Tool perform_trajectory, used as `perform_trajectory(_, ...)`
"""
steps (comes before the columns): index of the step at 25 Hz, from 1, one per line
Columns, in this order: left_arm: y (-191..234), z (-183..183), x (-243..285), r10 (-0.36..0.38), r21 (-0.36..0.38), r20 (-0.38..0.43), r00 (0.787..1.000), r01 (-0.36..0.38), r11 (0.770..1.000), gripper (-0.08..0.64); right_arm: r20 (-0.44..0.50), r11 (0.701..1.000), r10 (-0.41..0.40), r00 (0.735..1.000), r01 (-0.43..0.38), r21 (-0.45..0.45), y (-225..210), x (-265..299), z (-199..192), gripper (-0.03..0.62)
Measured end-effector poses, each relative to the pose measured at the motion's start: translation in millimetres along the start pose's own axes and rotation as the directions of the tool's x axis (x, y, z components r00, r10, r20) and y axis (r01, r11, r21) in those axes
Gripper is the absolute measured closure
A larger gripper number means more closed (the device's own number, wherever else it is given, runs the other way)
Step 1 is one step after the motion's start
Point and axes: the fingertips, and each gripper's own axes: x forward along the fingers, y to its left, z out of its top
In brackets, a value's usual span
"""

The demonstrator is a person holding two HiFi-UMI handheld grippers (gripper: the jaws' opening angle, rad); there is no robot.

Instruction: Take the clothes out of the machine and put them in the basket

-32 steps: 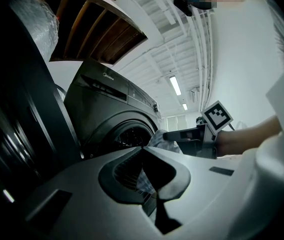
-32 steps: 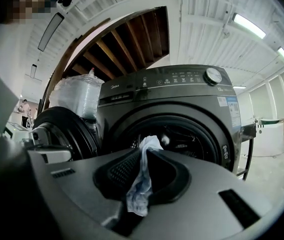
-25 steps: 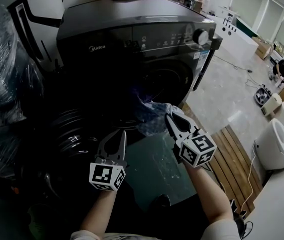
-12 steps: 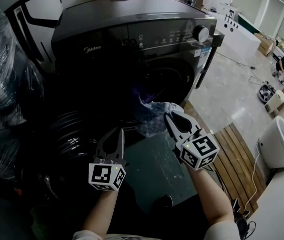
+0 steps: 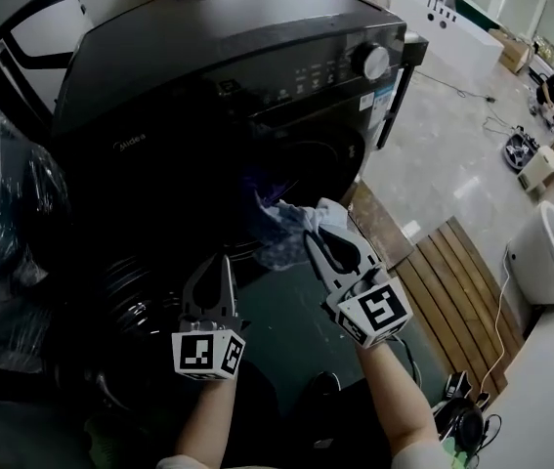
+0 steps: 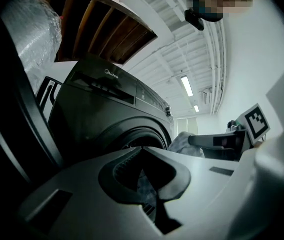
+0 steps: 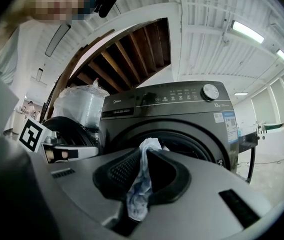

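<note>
The dark washing machine (image 5: 257, 76) stands with its round door (image 5: 130, 291) swung open to the lower left. My right gripper (image 5: 314, 225) hangs just in front of the drum opening (image 5: 306, 164), shut on a pale blue-and-white cloth (image 5: 281, 225). The right gripper view shows that cloth (image 7: 140, 184) pinched between the jaws and hanging down. My left gripper (image 5: 224, 262) is lower and to the left, by the door, with its jaws together and nothing in them. From the left gripper view, the cloth (image 6: 184, 143) shows at the right. No basket is in view.
A bulky plastic-wrapped mass (image 5: 3, 213) fills the left side. A dark green mat (image 5: 296, 330) lies on the floor below the grippers, and wooden slats (image 5: 452, 281) lie to the right. A white appliance (image 5: 550, 257) stands at the far right.
The left gripper has edged up and forward beside the door. The right gripper keeps the cloth at the drum mouth. The head view has tilted, so the machine sits further left.
</note>
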Motion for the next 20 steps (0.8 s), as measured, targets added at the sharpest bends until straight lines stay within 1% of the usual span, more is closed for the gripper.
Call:
perform_trajectory(2,-1.0,16.9,4.4,0.005,0.011,-0.002,1.0,-0.004,1.0,0.54,-0.019,1.0,0.005,1.0,-0.005,0.022,-1.4,0.3,4.7,0.545)
perform_trajectory(4,1.2,36.1,8.3,0.012,0.011,-0.012,1.0,-0.012,1.0,0.54,-0.038,0.998,0.009,0.999,-0.006,0.064,-3.4,1.3,12.8,0.545)
perform_trajectory(7,0.3,65.5,11.5,0.019,0.009,-0.043,0.999,-0.019,1.0,0.54,-0.064,0.995,0.016,0.998,-0.01,0.1,-4.5,-4.2,35.7,0.545)
perform_trajectory(10,-5.1,101.0,15.2,0.013,0.012,-0.062,0.998,-0.012,1.0,0.539,-0.085,0.994,0.03,0.996,-0.021,0.104,-6.6,-10.3,68.4,0.545)
perform_trajectory(15,-11.3,167.8,12.2,0.0,0.049,-0.078,0.997,0.003,0.999,0.539,-0.103,0.99,0.044,0.994,-0.029,0.139,-7.4,-15.4,130.5,0.545)
perform_trajectory(20,-9.0,230.8,10.6,0.023,0.054,-0.102,0.995,-0.018,0.998,0.54,-0.109,0.985,0.054,0.993,-0.035,0.171,-5.0,-13.3,196.9,0.545)
